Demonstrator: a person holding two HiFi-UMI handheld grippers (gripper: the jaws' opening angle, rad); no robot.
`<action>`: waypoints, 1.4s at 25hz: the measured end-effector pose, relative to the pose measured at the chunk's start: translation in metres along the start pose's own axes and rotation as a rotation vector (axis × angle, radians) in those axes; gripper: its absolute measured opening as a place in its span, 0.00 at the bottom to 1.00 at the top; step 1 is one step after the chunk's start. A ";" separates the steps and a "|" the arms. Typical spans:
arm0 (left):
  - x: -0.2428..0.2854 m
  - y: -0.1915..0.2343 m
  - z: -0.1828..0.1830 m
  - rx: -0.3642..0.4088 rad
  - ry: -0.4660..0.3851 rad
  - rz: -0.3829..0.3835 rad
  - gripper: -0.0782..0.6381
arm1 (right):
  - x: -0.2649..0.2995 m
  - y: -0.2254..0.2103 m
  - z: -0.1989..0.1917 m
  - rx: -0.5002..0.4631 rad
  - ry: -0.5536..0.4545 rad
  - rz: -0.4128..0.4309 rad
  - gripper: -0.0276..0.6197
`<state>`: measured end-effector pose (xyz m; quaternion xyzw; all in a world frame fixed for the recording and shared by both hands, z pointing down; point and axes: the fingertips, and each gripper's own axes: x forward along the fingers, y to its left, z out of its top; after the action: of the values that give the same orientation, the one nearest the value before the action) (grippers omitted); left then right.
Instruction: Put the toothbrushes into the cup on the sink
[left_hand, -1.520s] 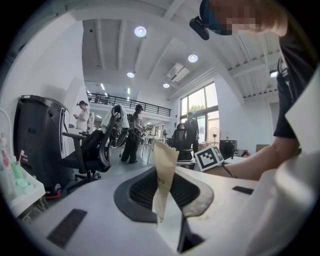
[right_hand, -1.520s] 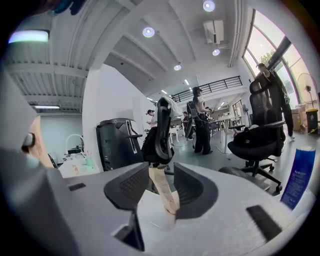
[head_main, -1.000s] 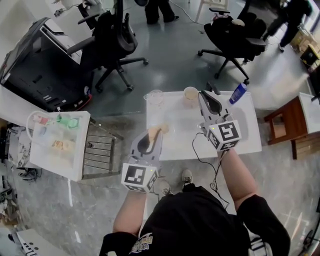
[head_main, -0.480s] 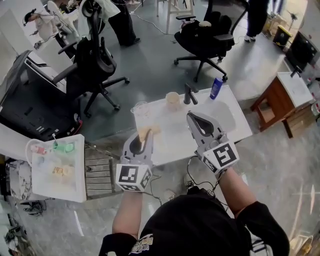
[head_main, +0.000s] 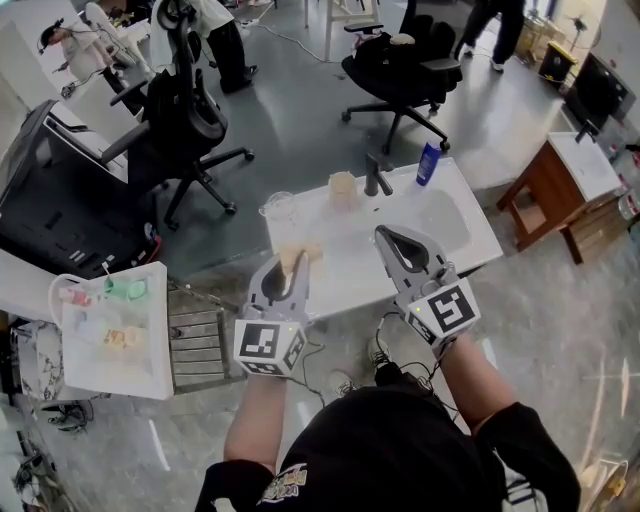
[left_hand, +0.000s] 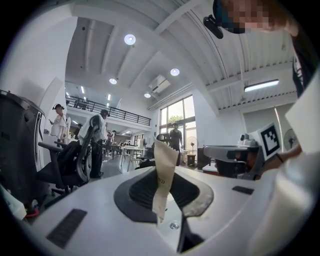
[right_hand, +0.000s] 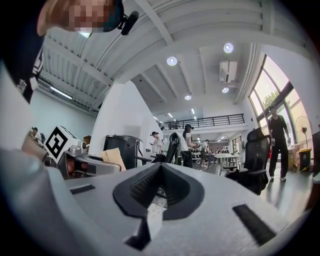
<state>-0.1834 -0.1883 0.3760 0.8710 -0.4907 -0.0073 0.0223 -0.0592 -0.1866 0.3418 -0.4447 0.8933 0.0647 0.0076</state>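
A white sink counter (head_main: 470, 250) carries a beige cup (head_main: 342, 186) beside a dark faucet (head_main: 375, 176). My left gripper (head_main: 291, 264) hovers over the counter's front left part, shut on a flat beige packet (head_main: 298, 256). In the left gripper view the packet (left_hand: 164, 167) stands upright between the jaws of the left gripper (left_hand: 161, 176). My right gripper (head_main: 397, 238) hangs over the basin's front, shut with nothing in it. The right gripper view shows the right gripper (right_hand: 160, 166) with its pads pressed together, tilted up at the ceiling. No bare toothbrush is visible.
A clear tumbler (head_main: 280, 207) stands at the counter's back left, a blue bottle (head_main: 430, 163) at the back right. Office chairs (head_main: 190, 120) stand behind the sink, a wooden stand (head_main: 545, 195) at the right. A white table (head_main: 110, 330) and metal rack (head_main: 198, 335) sit left.
My right gripper has drawn back from the beige cup toward the counter's front. The left gripper still holds the packet. The view has shifted, so the sink sits higher in the frame.
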 end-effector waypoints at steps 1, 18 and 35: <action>-0.001 0.000 0.000 0.000 -0.001 0.001 0.19 | 0.000 0.001 0.000 0.000 0.002 0.003 0.05; 0.003 0.019 0.000 0.007 -0.018 0.053 0.19 | 0.015 0.004 -0.016 0.037 0.025 0.054 0.05; 0.050 0.082 -0.014 0.032 -0.019 0.199 0.19 | 0.052 -0.015 -0.053 0.087 0.081 0.114 0.05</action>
<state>-0.2273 -0.2735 0.3938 0.8180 -0.5752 -0.0054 0.0043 -0.0761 -0.2438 0.3890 -0.3946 0.9187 0.0080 -0.0127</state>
